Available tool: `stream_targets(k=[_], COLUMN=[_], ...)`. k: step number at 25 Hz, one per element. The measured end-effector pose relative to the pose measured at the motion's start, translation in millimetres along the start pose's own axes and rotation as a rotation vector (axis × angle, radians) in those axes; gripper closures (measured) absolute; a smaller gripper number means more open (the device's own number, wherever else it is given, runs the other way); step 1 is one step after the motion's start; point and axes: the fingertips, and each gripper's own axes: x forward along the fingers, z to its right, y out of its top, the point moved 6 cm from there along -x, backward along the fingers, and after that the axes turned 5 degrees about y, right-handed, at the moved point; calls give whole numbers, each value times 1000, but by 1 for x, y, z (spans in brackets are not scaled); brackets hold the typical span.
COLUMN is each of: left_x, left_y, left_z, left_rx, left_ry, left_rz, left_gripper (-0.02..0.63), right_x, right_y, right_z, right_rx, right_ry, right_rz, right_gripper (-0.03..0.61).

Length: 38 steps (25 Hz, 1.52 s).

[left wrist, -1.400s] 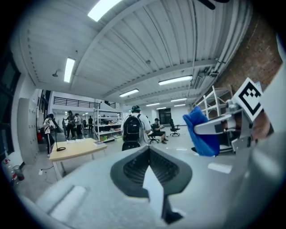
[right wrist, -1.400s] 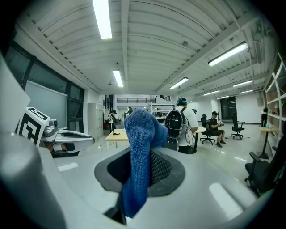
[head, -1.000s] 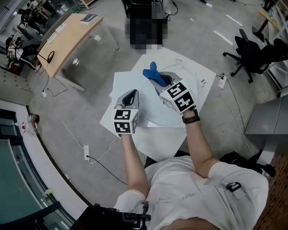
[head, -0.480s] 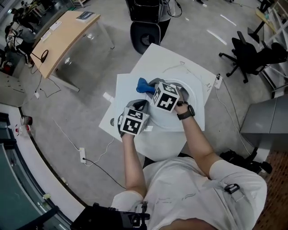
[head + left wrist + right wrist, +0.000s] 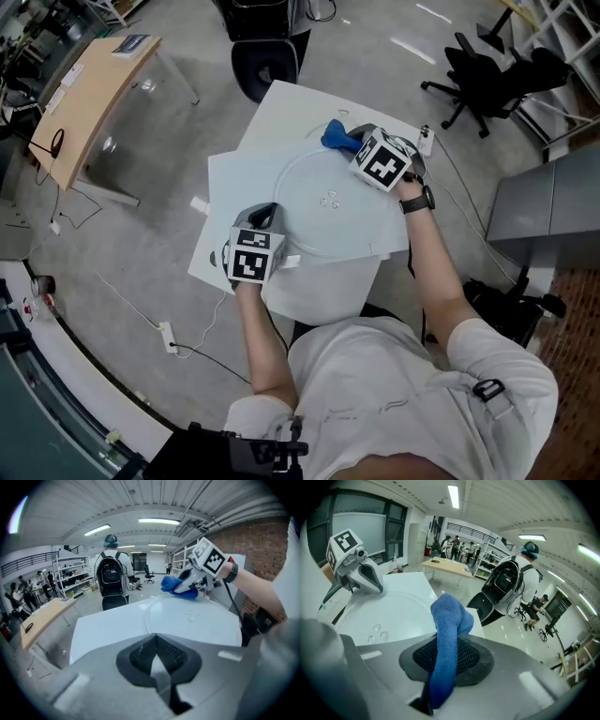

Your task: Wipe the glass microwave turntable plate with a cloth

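turntable plate [image 5: 309, 234]: clear glass disc, flat on the white table [image 5: 281, 108], near the middle of the top; three small raised lugs at its centre.
cloth [image 5: 337, 138]: blue, bunched, at 12 o'clock on the plate's rim in the head view, touching the glass there.
right gripper [image 5: 445, 656]: jaws pinched on the cloth, which ran up between the pads and folded over above them; body lay at 1 o'clock of the plate, pointing towards 10 o'clock.
left gripper [image 5: 157, 654]: jaws drawn together, only a narrow v-shaped notch between the pads and a pale sliver in it; whether that was a held edge or the surface beyond could not be told. tip sat at 9 o'clock, just beside the plate's rim, pointing across the glass towards the right gripper.
white sheet [image 5: 230, 211]: larger flat panel under the plate, skewed against the table top, jutting out at 9 o'clock.
wristwatch [image 5: 417, 200]: dark band, on the right wrist.
wooden desk [image 5: 80, 94]: at 10 o'clock of the table, well apart from it.
office chair [image 5: 487, 66]: black, at 2 o'clock, well apart.
person with backpack [image 5: 111, 573]: stood beyond the table's far edge, back turned, in the left gripper view.
power strip [image 5: 167, 335]: white, on the floor at 8 o'clock.
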Motion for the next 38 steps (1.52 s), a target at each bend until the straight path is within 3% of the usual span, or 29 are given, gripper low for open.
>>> stream_targets(k=[4, 8, 13, 17, 21, 29, 34, 38], left_x=[-1, -2, -3, -3, -10, -10, -11, -8], left_y=[1, 2, 1, -2, 0, 1, 2, 2], left_z=[1, 2, 1, 0, 7, 8, 6, 6], left_rx=[-7, -14, -22, -25, -94, -107, -137, -147], left_ry=[11, 10, 15, 15, -36, -51, -96, -107], left_rz=[-7, -7, -9, 2, 3, -9, -26, -38], left_gripper=[614, 614, 614, 614, 614, 614, 614, 614], right_x=[-28, -55, -87, -97, -98, -65, -37, -17], right_y=[-41, -73, -88, -92, -78, -12, 22, 33], right_z=[6, -14, -54, -98, -150, -216, -217, -199], right_rx=[13, 31, -70, -148, -283, -444, -525, -733], right_ry=[-30, 16, 82, 182, 275, 468, 436, 350], right_rz=[-24, -36, -85, -109, -128, 0, 52, 101], right_gripper=[511, 511, 511, 511, 511, 511, 509, 509])
